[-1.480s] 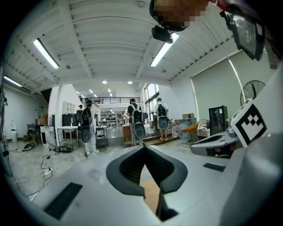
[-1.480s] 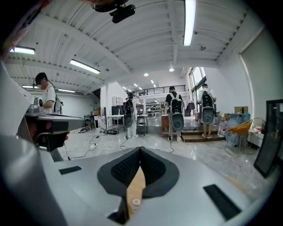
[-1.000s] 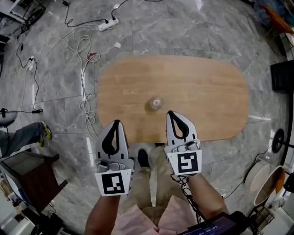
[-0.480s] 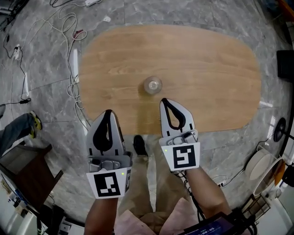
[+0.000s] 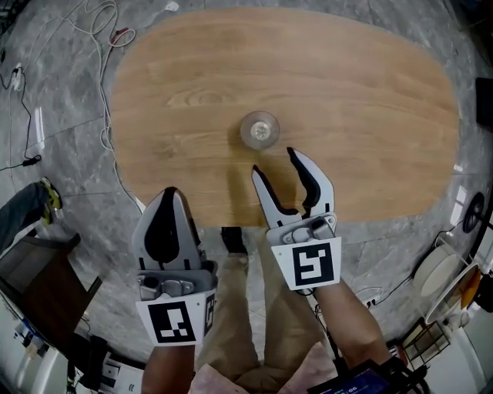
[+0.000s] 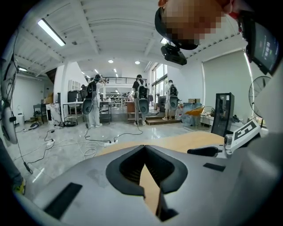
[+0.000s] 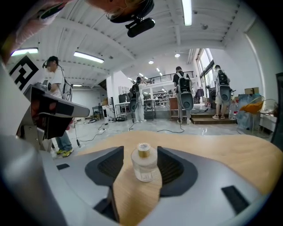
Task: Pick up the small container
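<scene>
1. The right gripper (image 5: 274,161) was held with its two grey jaws spread wide, and nothing was gripped between them.
2. The small clear round glass container with a gold-coloured cap (image 5: 259,129) was found standing upright just beyond the tips of the right gripper, untouched by either jaw.
3. In the right gripper view, the container (image 7: 145,162) was seen centred in the gap between the two jaw pads, with bare wood below it.
4. The left gripper (image 5: 170,194) was held with its jaws pressed together at the tips, and nothing was pinched.
5. The left gripper was positioned at the near edge of the table, well apart from the container.
6. A black-and-white square marker cube (image 5: 310,264) was carried at the rear of the right gripper.
7. The container was placed near the middle of the light brown oval wooden table (image 5: 347,92).
8. The table was surrounded by a grey marble floor (image 5: 62,131), on which white cables (image 5: 96,23) were laid at the far left.
</scene>
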`<control>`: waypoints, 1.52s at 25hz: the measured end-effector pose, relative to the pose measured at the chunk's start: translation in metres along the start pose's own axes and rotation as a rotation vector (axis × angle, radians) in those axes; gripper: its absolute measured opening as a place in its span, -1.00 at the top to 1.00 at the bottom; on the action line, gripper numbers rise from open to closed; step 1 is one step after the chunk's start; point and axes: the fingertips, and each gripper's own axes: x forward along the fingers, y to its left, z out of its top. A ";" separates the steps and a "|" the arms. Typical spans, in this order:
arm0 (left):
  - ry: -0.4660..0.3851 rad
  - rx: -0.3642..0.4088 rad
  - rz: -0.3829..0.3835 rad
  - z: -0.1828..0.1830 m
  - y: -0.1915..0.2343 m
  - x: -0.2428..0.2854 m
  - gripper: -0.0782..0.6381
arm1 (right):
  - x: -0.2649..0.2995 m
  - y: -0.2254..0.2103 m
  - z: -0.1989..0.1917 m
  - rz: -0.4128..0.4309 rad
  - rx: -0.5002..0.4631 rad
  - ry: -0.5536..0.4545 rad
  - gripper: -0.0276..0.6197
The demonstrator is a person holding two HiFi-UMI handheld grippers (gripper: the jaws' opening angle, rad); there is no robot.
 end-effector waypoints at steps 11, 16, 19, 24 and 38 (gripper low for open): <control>0.040 -0.021 0.009 -0.026 0.009 0.014 0.74 | 0.030 -0.005 -0.022 -0.008 -0.033 0.026 -0.18; 0.055 -0.026 0.009 -0.031 0.014 0.025 0.74 | 0.051 -0.009 -0.022 0.003 -0.041 0.024 -0.20; 0.063 -0.032 0.012 -0.032 0.017 0.031 0.74 | 0.063 -0.010 -0.022 0.017 -0.051 0.031 -0.21; 0.075 -0.049 0.027 -0.035 0.024 0.038 0.74 | 0.082 -0.007 -0.024 0.040 -0.060 0.041 -0.21; 0.088 -0.067 0.053 -0.038 0.028 0.045 0.74 | 0.100 -0.003 -0.037 0.097 -0.089 0.079 -0.22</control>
